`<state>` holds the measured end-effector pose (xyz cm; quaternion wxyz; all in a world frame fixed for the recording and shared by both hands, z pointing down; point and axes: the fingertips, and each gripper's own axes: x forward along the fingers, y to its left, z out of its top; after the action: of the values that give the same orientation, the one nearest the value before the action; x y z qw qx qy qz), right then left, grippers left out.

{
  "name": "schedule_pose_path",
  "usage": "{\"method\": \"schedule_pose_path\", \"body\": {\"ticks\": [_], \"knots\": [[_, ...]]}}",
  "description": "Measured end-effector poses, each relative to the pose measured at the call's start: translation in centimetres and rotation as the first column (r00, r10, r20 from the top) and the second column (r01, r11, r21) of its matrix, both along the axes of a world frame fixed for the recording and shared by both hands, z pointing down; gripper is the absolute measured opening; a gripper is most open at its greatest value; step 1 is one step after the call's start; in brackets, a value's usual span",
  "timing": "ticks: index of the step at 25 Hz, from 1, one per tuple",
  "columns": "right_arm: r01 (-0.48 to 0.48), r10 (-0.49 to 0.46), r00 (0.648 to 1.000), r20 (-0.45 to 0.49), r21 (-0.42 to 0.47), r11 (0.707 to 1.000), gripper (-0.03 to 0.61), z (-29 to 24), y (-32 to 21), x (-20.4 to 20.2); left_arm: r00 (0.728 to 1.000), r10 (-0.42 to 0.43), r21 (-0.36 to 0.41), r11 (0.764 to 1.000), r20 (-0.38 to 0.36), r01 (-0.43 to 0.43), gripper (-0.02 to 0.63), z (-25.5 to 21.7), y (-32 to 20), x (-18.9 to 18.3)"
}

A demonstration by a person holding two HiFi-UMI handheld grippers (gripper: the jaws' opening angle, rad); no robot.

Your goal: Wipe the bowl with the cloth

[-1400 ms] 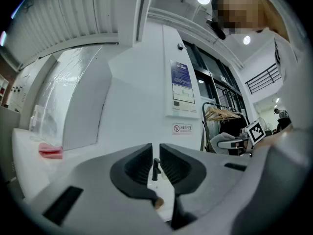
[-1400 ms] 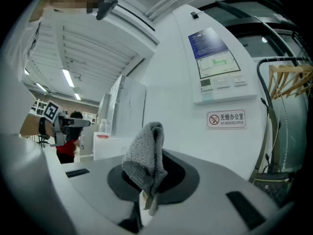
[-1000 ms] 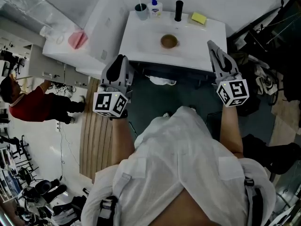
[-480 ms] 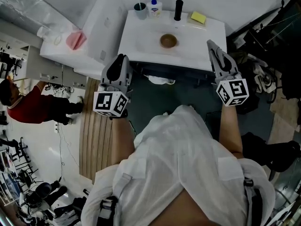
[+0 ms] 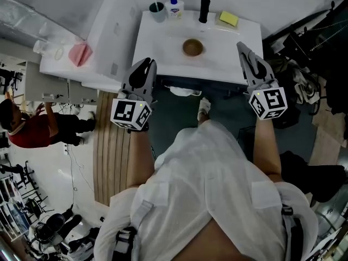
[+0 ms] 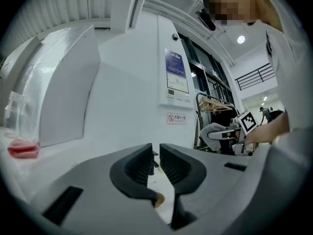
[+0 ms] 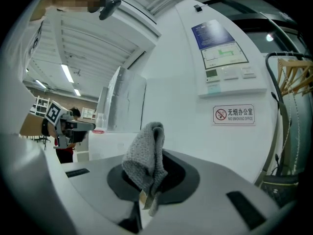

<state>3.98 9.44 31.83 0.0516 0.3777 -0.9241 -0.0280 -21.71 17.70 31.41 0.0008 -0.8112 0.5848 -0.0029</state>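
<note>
Since the earlier frames: both claws have gone forward towards the white desk (image 5: 163,42), and a shoe (image 5: 204,105) has stepped into view below its near edge.
Right claw (image 7: 155,173): clenched on the grey knitted cloth (image 7: 145,163), which stands up in a fold out of the jaws. In the head view this claw (image 5: 241,47) reaches over the desk's near right part.
Left claw (image 6: 154,163): all but closed, with only a thin slit between the jaws and nothing in it. In the head view it (image 5: 145,64) is at the desk's near left corner.
Small brown round bowl (image 5: 192,47): upright on the desk, untouched, between the two claws. It lies to the left of the cloth-bearing claw, about level with its tips, not ahead of them.
Nearer hand: probably about equal; from this steep view I cannot rank them.
Coming move, as I judge it: the cloth goes sideways to the left and down; being round, the bowl has no long axis to line up with.
Room: bare white surface all round the bowl.
Far edge: grey cup (image 5: 157,11), white pump bottle (image 5: 173,5), black cylinder (image 5: 204,10) and yellow sponge (image 5: 229,19) stand in a row, well apart from the bowl.
</note>
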Motion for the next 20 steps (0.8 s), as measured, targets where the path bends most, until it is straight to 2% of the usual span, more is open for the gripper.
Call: {"method": "schedule_pose_path", "body": {"ticks": [11,20], "knots": [[-0.001,0.002,1.000,0.014,-0.068,0.998,0.040,2.8,-11.5,-1.8,0.996,0.072,-0.105,0.992,0.048,-0.067,0.052,3.5,-11.9,1.0],[0.038,-0.037,0.999,0.008,-0.107,0.994,0.040,5.0,-17.5,-2.1,0.988,0.110,-0.191,0.978,0.105,-0.088,0.052,7.0,-18.8,2.7]]}}
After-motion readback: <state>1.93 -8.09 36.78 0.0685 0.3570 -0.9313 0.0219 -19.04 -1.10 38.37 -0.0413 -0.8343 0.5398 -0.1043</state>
